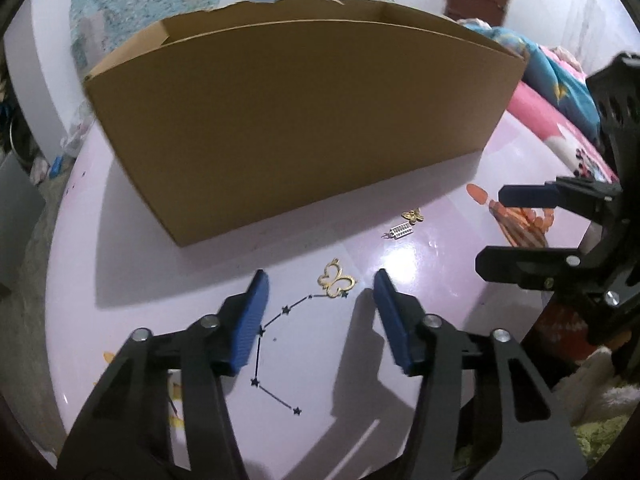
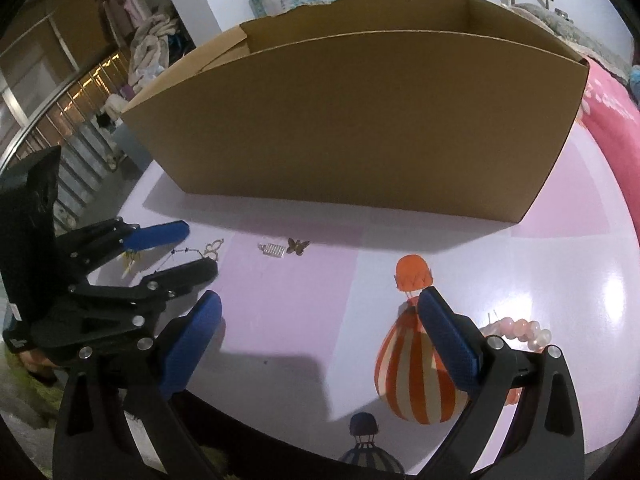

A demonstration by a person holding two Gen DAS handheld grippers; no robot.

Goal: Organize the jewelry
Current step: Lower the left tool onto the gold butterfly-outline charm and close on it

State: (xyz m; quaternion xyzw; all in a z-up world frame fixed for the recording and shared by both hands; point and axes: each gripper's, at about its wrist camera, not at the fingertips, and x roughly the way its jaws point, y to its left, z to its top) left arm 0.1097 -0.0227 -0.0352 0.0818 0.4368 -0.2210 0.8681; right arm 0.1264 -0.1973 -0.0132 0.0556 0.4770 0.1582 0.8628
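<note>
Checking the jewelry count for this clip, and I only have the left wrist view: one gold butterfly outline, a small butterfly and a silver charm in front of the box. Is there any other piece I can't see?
Observer: Yes. A pink bead bracelet lies on the table, just beyond the right gripper, partly hidden behind its right-hand finger.
Operator: Is that gripper holding the bracelet?
Observer: No. Its jaws stand wide open with nothing between them. Under them is only bare tabletop and a printed orange-striped balloon.
Operator: Anything in the box?
Observer: Cannot tell. The right wrist view also shows only the cardboard box's outer wall and upper inside edge.
</note>
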